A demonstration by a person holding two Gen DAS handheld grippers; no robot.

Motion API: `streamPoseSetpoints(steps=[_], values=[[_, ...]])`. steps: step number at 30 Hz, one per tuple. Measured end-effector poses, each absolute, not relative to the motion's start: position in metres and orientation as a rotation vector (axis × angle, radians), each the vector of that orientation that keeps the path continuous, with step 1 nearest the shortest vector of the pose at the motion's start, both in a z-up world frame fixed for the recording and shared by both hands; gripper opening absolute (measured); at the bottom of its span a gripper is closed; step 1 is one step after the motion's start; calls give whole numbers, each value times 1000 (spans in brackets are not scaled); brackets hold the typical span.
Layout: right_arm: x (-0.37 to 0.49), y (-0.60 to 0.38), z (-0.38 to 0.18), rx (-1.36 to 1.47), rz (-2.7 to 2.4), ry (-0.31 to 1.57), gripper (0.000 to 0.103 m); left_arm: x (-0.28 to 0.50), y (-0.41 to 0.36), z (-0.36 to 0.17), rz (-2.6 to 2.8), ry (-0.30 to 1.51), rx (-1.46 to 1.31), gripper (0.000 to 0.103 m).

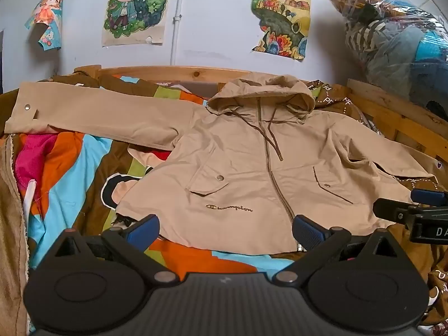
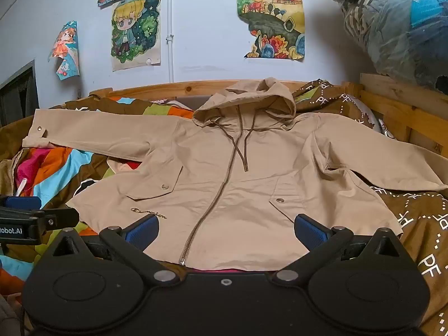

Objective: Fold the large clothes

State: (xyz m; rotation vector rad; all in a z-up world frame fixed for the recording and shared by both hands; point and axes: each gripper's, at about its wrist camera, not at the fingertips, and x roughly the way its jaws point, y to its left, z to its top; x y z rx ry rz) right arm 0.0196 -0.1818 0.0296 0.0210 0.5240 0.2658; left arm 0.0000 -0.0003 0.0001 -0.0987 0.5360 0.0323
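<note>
A tan hooded zip jacket [image 1: 238, 168] [image 2: 238, 184] lies face up and spread flat on the bed, hood toward the wall, both sleeves stretched out sideways. My left gripper [image 1: 225, 231] hovers open just short of the hem, left of the zipper, with nothing between its blue pads. My right gripper [image 2: 226, 231] is open too, over the hem at the zipper's right side, holding nothing. Each gripper's tip shows at the edge of the other's view: the right one [image 1: 414, 207], the left one [image 2: 33, 215].
A colourful patterned blanket [image 1: 72, 168] covers the bed under the jacket. A wooden bed frame [image 2: 397, 106] runs along the back and right. A large plastic bag of clothes [image 2: 400, 28] sits at the upper right. Posters [image 2: 134, 30] hang on the wall.
</note>
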Motion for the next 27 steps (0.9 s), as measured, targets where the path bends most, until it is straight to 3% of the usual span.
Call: streamPoseSetpoints(steps=[27], values=[[21, -182, 29, 26, 256, 532, 102, 0, -3, -1, 29, 539, -84, 102]])
